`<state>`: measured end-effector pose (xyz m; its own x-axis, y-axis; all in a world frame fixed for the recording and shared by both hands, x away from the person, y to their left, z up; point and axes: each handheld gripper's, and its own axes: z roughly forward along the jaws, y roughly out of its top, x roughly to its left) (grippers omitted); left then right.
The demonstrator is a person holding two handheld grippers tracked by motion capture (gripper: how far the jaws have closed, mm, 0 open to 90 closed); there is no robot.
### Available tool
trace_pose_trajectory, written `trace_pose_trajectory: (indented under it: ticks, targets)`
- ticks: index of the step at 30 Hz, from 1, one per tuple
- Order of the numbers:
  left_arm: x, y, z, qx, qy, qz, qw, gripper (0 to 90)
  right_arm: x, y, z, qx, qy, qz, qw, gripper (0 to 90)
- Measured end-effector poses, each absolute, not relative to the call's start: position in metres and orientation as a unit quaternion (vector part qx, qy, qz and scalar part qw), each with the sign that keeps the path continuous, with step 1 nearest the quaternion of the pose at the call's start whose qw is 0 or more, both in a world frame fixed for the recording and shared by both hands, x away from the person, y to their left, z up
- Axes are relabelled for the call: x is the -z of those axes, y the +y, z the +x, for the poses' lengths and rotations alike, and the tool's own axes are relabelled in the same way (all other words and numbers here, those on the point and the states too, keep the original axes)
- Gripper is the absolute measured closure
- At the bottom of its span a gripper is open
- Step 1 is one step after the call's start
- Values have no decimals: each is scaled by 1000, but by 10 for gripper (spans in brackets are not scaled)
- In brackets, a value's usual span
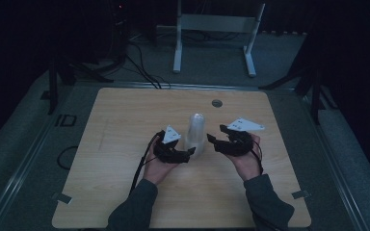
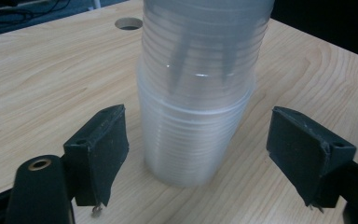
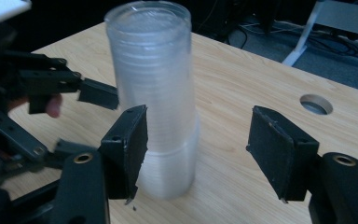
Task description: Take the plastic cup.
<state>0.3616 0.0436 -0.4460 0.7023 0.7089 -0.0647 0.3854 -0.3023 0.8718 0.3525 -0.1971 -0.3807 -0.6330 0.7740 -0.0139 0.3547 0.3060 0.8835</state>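
Cup stack (image 2: 196,116) clear ribbed plastic; table (image 2: 42,88) matt wood-grain.

- The tabletop (image 1: 125,120) is a light wooden board with rounded corners and a visible grain.
- Near its far edge there is a round cable hole (image 1: 217,103) with a grey rim.
- A stack of clear plastic cups (image 1: 195,132) stands directly on the tabletop, about in the middle, upside down with the wide rims on the wood.
- The lowest cup of the stack looks a little wider than the cups above it.
- Two small grey tabs (image 1: 61,197) sit at the near left and near right edges of the tabletop.
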Motion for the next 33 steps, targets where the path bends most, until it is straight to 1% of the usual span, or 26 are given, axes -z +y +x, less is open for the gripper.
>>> trace_pose_trajectory:
  ticks: [4, 11, 16, 31, 33]
  targets:
    - [448, 41, 365, -154, 347, 784, 491, 183, 379, -191, 355, -464, 778, 358, 227, 366]
    - [456, 34, 373, -167, 351, 785, 482, 157, 376, -185, 359, -467, 778, 356, 225, 359]
    - [460, 30, 376, -176, 351, 784, 481, 157, 376, -182, 362, -471, 777, 355, 219, 357]
    - [466, 21, 382, -178, 349, 780, 488, 158, 376, -172, 369, -483, 776, 347, 210, 346]
    - [465, 21, 382, -181, 348, 779, 490, 183, 376, -168, 370, -483, 777, 343, 213, 347]
